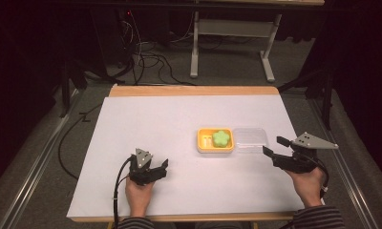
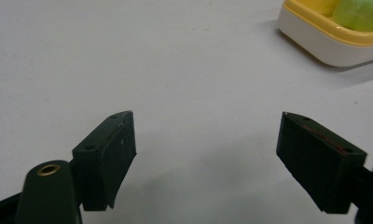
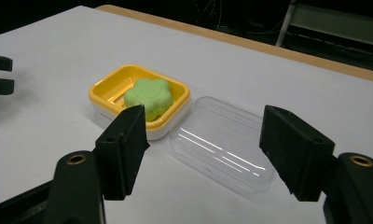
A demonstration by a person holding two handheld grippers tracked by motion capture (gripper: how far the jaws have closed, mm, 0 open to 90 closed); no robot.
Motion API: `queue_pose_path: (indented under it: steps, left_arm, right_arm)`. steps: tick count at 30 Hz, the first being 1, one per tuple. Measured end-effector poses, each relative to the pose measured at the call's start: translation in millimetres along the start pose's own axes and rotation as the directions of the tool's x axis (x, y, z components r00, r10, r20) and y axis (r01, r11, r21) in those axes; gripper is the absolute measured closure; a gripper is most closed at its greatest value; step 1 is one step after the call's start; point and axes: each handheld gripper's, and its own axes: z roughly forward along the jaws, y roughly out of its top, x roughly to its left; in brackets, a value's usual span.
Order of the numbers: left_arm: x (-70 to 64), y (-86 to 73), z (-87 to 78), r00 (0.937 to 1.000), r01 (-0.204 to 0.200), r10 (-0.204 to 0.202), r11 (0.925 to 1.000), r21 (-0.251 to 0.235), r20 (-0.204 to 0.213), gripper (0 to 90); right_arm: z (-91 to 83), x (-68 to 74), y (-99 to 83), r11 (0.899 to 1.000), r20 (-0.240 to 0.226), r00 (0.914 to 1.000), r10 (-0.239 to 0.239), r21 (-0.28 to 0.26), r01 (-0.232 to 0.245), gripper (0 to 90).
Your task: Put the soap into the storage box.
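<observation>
Right tool (image 3: 203,140) jaws apart, facing clear lid (image 3: 222,144) | left tool (image 2: 205,154) apart (idle) | grip lid's rim squarely, then cover yellow soap dish (image 3: 105,91).

Soap (image 1: 221,138) in dish (image 1: 202,141) — lid (image 1: 250,141) just right

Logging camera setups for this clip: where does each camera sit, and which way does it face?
High view: above the person's side, looking forward and down at the table; both hands, left gripper, right gripper.
Left gripper view: low over the table, its open jaws below, yellow soap dish at top right.
Right gripper view: faces dish, green soap, clear lid.
All three share the dish and soap.
</observation>
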Motion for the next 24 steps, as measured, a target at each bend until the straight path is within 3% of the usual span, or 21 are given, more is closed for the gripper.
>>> queue_pose_path:
  steps: [14, 24]
  left_arm:
    - [0.0, -0.1, -0.1, 1.0000, -0.005, 0.005, 1.0000, 0.002, -0.002, 20.4]
    - [-0.1, -0.2, -0.3, 1.0000, -0.007, 0.007, 1.0000, 0.001, -0.001, 20.3]
  right_arm:
    - [-1.0, 3.5, -17.1, 0.999, -0.004, 0.9995, 0.031, -0.010, -0.031, 32.5]
    - [10.0, 11.6, -28.5, 0.999, -0.018, 0.9991, 0.038, 0.024, -0.037, 32.5]
